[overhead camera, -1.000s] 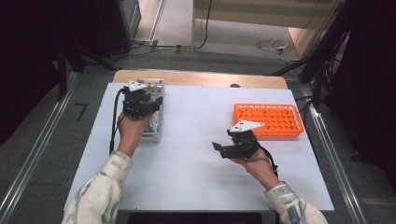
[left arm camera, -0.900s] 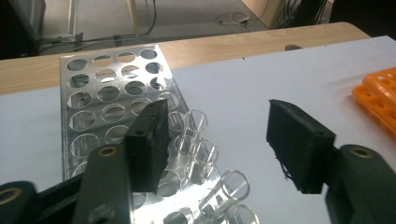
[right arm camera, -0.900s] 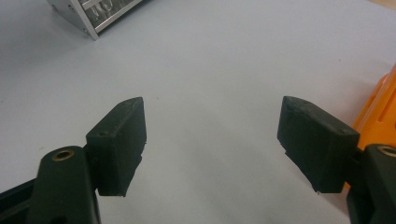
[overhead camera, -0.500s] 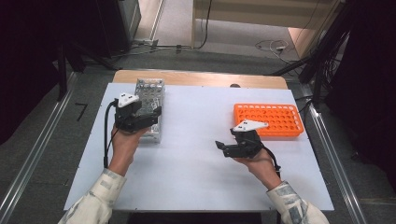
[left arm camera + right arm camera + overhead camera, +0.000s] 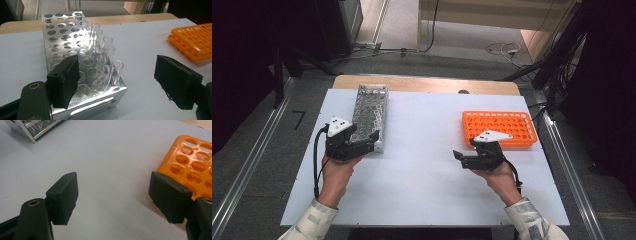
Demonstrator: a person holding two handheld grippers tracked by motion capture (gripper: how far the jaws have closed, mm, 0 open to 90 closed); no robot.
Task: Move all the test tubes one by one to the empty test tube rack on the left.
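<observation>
Left gripper view: the left tool [image 5: 117,85] stands released, its jaws having just been opening; nothing is pinched between them, and the near corner of the metal rack [image 5: 82,105] sits in the gap.
Tubes: five clear glass tubes [image 5: 108,56] stand in a row along the rack's right edge, the nearest one [image 5: 117,72] leaning slightly.
High view: the rack [image 5: 371,112] lies on the left of the bench [image 5: 422,165], the orange rack [image 5: 499,128] on the right, well apart; the left tool [image 5: 371,140] hovers at the metal rack's near end.
Right tool: [image 5: 113,200] released and empty, just beside the orange rack's near edge [image 5: 192,167].
Step in hand: likely lining up on the nearest tube for a transfer.
How to do it well: centre the jaws on one tube only, above the rack top; close gently on the glass; lift straight up along the tube's lean so it does not bind or knock its neighbour.
Risk: glass slips or chips under a hard squeeze.
</observation>
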